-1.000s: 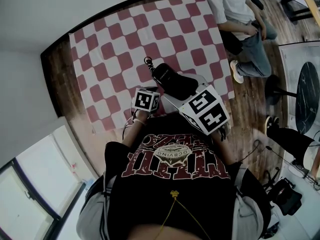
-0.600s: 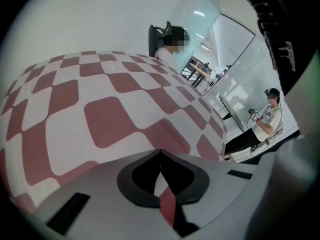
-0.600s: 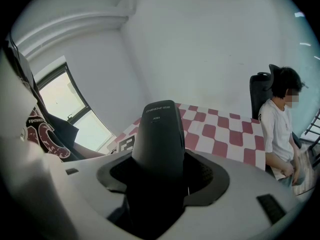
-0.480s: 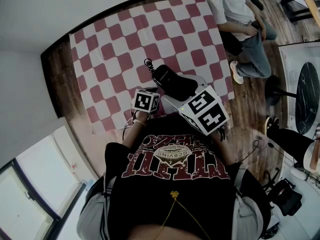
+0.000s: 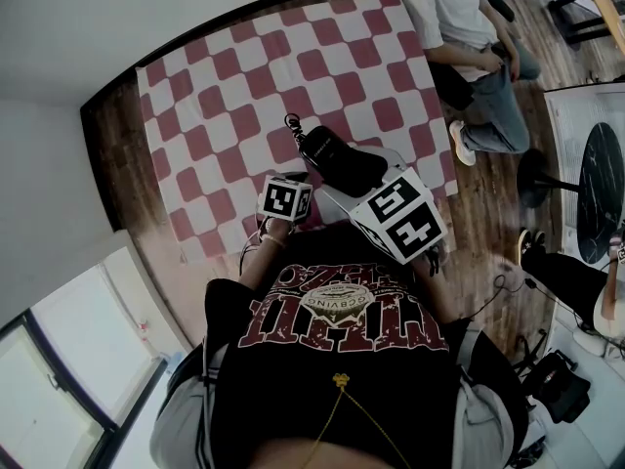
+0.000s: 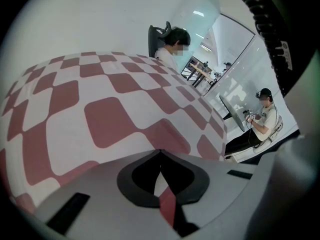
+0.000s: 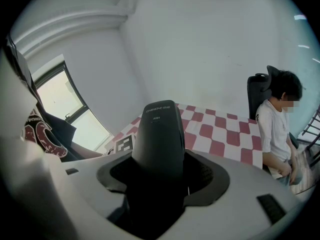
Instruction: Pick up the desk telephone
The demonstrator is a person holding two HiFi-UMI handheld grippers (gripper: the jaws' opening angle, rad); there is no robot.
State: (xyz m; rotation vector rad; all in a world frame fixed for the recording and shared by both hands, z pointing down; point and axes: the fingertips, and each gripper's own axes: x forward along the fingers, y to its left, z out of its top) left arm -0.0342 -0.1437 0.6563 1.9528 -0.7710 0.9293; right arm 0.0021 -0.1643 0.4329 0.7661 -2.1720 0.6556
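Observation:
A black telephone handset [image 5: 337,154] hangs just above the red-and-white checked tablecloth [image 5: 225,86], near its front edge. Its coiled cord [image 5: 290,122] shows at its far end. My right gripper [image 5: 354,171] is shut on the handset [image 7: 161,134], which stands up between the jaws in the right gripper view. To the left, my left gripper [image 5: 292,180] is shut with nothing in it; in the left gripper view its pads [image 6: 145,171] meet over the cloth [image 6: 110,119]. The telephone's base is not visible in any view.
A person sits on a chair [image 5: 459,27] at the table's far right corner, also seen as the seated person [image 7: 277,129]. Dark wooden table edge [image 5: 107,154] borders the cloth on the left. A round dark table [image 5: 598,184] stands at the right. Another seated person [image 6: 262,116] is beyond.

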